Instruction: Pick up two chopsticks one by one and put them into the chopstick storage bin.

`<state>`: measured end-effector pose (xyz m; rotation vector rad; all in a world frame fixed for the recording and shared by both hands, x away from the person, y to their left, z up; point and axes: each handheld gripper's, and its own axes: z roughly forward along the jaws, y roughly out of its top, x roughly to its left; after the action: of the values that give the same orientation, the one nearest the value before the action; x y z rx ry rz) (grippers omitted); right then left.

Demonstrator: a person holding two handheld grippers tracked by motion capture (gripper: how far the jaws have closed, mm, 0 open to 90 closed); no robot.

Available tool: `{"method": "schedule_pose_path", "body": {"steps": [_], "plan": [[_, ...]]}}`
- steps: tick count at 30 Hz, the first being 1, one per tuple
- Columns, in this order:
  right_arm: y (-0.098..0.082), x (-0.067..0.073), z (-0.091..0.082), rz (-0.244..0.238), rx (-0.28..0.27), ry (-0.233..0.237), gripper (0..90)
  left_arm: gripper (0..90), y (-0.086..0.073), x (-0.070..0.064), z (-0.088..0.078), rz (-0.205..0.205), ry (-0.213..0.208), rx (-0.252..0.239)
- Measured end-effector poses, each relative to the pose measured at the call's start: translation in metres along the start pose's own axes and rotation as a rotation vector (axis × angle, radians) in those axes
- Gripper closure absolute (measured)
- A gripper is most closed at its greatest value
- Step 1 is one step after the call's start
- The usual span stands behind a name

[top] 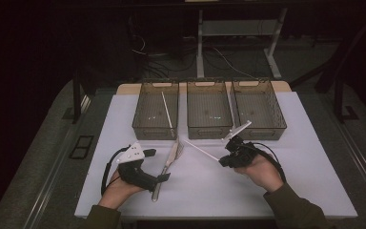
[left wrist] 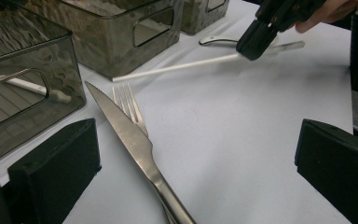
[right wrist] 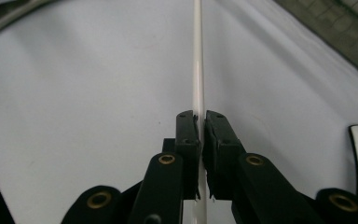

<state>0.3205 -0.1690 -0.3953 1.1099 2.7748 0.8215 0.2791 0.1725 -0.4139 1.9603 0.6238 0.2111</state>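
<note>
My right gripper (top: 223,160) is shut on one end of a white chopstick (top: 200,150), which slants out to the left just above the white table. In the right gripper view the pads (right wrist: 186,130) pinch the chopstick (right wrist: 198,60) between them. My left gripper (top: 158,165) rests at the front left, open, with its jaws on either side of the handle of a steel knife (top: 164,169). A fork (top: 177,151) lies beside the knife. In the left gripper view the knife (left wrist: 130,135) crosses the fork (left wrist: 128,105), and the right gripper (left wrist: 254,44) holds the chopstick (left wrist: 177,69) beyond them.
Three translucent grey bins stand in a row at the back: left (top: 155,131), middle (top: 208,132), right (top: 267,133). Another white chopstick (top: 167,109) lies in the left bin. A metal utensil (left wrist: 219,41) lies on the table behind the right gripper.
</note>
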Motion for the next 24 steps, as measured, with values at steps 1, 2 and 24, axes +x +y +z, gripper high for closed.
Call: {"method": "schedule_pose_path", "body": {"steps": [1,2,24], "plan": [[0.0,0.0,-0.003,-0.001,-0.006,0.001,84.3,0.0,0.0,0.0,0.0,0.001,0.0,0.003],[0.0,0.001,-0.006,0.0,-0.016,-0.001,84.2,0.0,0.0,0.0,0.0,0.0,0.0,0.003],[0.071,-0.006,-0.035,0.047,-0.196,-0.005,84.2,0.0,0.0,-0.001,0.001,0.008,-0.003,0.006]]}}
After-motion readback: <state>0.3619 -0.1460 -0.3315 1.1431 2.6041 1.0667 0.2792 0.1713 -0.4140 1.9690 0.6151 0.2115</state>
